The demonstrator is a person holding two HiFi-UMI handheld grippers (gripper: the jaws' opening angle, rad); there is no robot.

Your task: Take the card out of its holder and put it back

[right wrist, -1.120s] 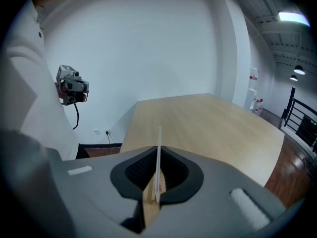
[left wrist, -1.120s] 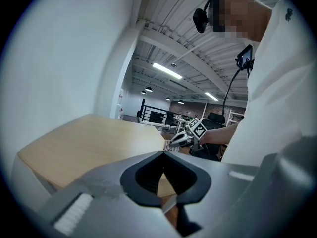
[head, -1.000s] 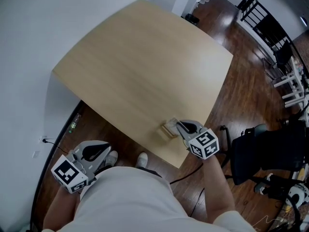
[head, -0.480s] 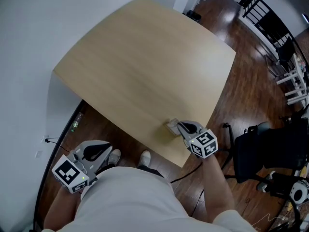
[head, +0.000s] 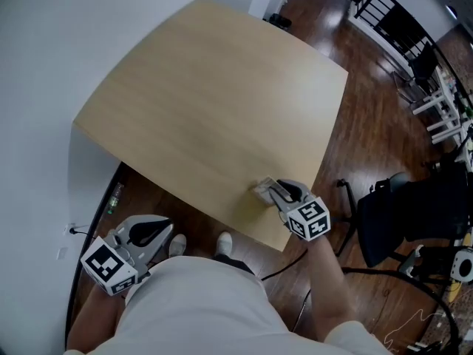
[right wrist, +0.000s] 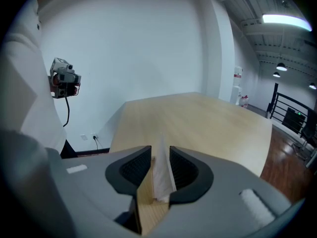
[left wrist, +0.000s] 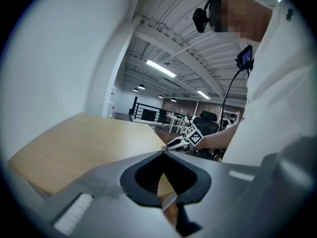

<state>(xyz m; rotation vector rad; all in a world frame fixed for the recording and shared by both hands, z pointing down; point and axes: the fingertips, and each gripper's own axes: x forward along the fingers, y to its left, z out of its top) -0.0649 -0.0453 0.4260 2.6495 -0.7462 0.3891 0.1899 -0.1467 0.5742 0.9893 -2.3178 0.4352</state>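
One white card (right wrist: pixel 163 178) stands upright in its single wooden holder (right wrist: pixel 142 200) by the surface's (head: pixel 207 87) near right corner, between the opening jaws of the right hand-held gripper (head: pixel 272 191). The left hand-held gripper (head: pixel 159 231), jaws together and empty, hangs off the near edge.

The head camera is looking steeply down from above the person onto the whole table (head: pixel 207 109). The left gripper view's camera is sitting low off the near left edge, facing right across the top. The right gripper view's camera is riding close at the near right edge, facing far and left over the right gripper (right wrist: pixel 160 155), whose jaws are opening with the card (right wrist: pixel 161 177) between them. All three views are sharing the tabletop.
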